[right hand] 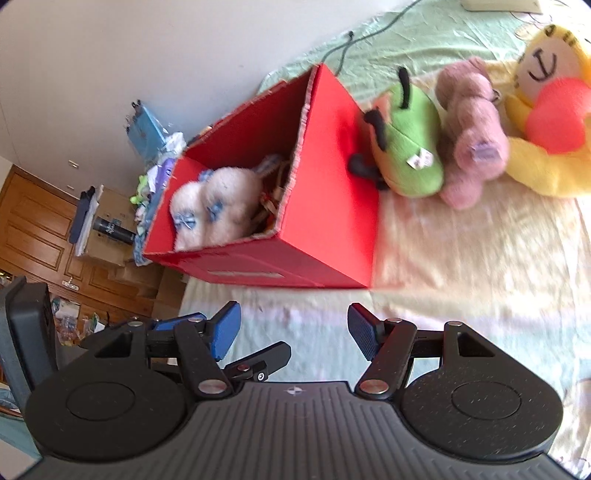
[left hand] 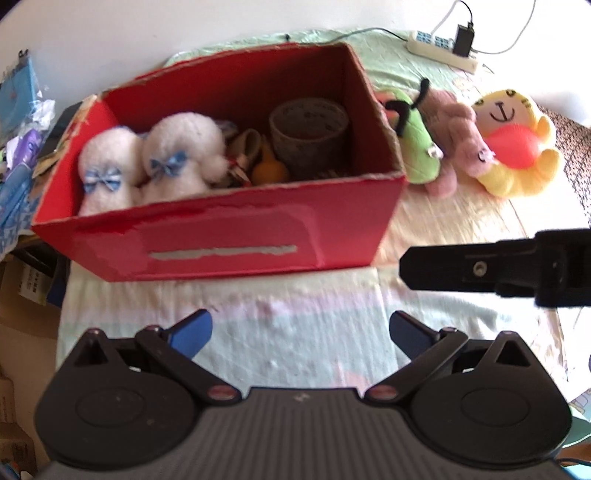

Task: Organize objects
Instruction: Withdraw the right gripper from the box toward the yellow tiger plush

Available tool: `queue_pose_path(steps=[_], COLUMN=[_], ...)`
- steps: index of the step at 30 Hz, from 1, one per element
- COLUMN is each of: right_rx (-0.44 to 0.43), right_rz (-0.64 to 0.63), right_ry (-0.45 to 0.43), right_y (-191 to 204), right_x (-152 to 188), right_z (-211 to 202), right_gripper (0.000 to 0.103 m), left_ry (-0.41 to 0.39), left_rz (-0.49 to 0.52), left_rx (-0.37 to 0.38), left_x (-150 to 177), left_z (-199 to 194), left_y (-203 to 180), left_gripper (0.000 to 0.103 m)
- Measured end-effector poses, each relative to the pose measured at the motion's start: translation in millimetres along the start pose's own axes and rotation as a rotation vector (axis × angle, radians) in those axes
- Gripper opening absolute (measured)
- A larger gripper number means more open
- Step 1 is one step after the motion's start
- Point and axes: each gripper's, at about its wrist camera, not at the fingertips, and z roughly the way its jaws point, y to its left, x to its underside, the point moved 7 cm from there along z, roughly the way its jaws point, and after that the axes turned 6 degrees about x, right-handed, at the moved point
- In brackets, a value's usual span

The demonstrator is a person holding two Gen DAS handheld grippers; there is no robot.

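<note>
1. I see my left tool (left hand: 301, 332) and right tool (right hand: 293, 328) both spread wide, empty, above the bed (left hand: 295, 332).
2. The red box (left hand: 229, 236) sits ahead, plush toys (left hand: 476, 147) beside it.
3. Only the left view shows the tape roll (left hand: 308, 133) inside.

A pale quilted blanket (left hand: 303, 332) covers the bed. Far right, a white power strip (left hand: 443, 50) lies on the green sheet, a black adapter (left hand: 463, 35) plugged into it, cables trailing off. Far left, a heap of blue packets (left hand: 18, 122) sits beside the bed. Wooden cabinet doors (right hand: 33, 229) stand beyond, left side.
</note>
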Motion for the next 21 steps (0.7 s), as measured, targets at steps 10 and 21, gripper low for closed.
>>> queue_pose_path(steps=[10,21], right_rx=[0.063,0.138], right_rz=[0.087,0.197], right_ry=[0.018,0.006], right_y=[-44,-99], right_x=[11,19], right_z=[-12,-37], right_gripper=[0.067,0.067], left_ry=[0.068,0.123], left_rz=[0.066,0.174], left_rx=[0.06,0.12], left_x=[-5,-6], left_z=[25,48], left_y=[-38,-95], left_gripper=[0.101,0.101])
